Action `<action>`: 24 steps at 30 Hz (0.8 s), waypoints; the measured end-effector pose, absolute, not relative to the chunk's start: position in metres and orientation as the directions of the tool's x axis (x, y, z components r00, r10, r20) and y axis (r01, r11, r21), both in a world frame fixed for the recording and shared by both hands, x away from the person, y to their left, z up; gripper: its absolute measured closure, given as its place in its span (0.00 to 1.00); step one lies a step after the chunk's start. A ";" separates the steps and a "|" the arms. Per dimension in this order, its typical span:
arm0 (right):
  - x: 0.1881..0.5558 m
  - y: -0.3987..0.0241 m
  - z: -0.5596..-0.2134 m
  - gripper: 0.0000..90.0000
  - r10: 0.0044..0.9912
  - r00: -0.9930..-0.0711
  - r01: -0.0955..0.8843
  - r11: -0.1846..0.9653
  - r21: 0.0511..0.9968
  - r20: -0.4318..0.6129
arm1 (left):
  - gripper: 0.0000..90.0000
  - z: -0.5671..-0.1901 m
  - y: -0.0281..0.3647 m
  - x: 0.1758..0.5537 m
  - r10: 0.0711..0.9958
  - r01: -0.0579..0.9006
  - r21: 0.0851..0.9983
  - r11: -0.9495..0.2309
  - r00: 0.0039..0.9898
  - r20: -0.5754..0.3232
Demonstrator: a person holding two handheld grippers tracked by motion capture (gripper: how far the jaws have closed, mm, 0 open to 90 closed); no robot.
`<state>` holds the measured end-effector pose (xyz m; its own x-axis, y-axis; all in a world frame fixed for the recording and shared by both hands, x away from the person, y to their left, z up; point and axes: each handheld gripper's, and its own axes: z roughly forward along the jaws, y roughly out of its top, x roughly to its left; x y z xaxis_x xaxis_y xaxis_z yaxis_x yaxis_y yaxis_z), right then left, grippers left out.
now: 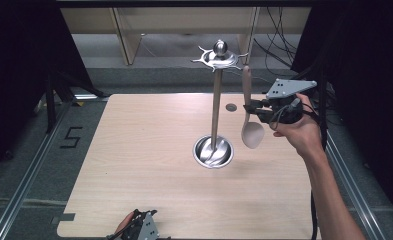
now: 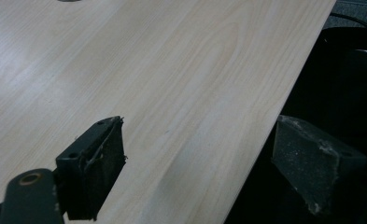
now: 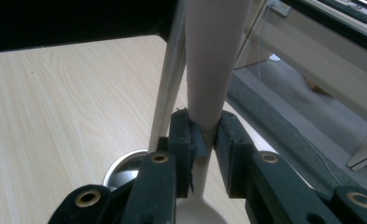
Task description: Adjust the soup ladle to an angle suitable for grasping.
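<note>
A pale pink-beige spoon (image 1: pixel 249 112) hangs upright, bowl down, above the table, with my right gripper (image 1: pixel 255 107) shut on its handle. In the right gripper view the black pads (image 3: pixel 186 140) pinch the spoon's handle (image 3: pixel 211 60) just above the bowl. Left of the spoon stands a metal utensil stand (image 1: pixel 215 100): a thin pole, a round bowl-shaped base (image 1: pixel 213 151) and a hooked top ring (image 1: pixel 220 56). The spoon's upper end is near one hook, and I cannot tell whether they touch. My left gripper (image 1: pixel 143 227) rests at the table's near edge, its jaws (image 2: pixel 197 158) open on nothing.
The light wooden table (image 1: pixel 149 150) has a small round grey cap (image 1: pixel 231 107) near its far edge. Metal rails run along the floor at both sides. Cables hang at the back right, and wooden furniture stands beyond the table.
</note>
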<state>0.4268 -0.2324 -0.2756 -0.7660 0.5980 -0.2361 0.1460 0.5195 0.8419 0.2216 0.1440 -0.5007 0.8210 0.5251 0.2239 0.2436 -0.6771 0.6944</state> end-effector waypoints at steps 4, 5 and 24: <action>0.429 -0.233 -0.275 0.86 0.603 -0.765 0.157 0.515 0.843 -0.226 | 0.18 -0.500 0.144 0.221 0.524 0.245 0.696 -0.675 0.823 0.218; 0.429 -0.232 -0.275 0.86 0.602 -0.765 0.152 0.515 0.843 -0.230 | 0.18 -0.501 0.144 0.222 0.523 0.241 0.692 -0.680 0.822 0.227; 0.432 -0.223 -0.275 0.86 0.604 -0.760 0.169 0.539 0.825 -0.238 | 0.18 -0.500 0.145 0.221 0.512 0.240 0.685 -0.688 0.830 0.222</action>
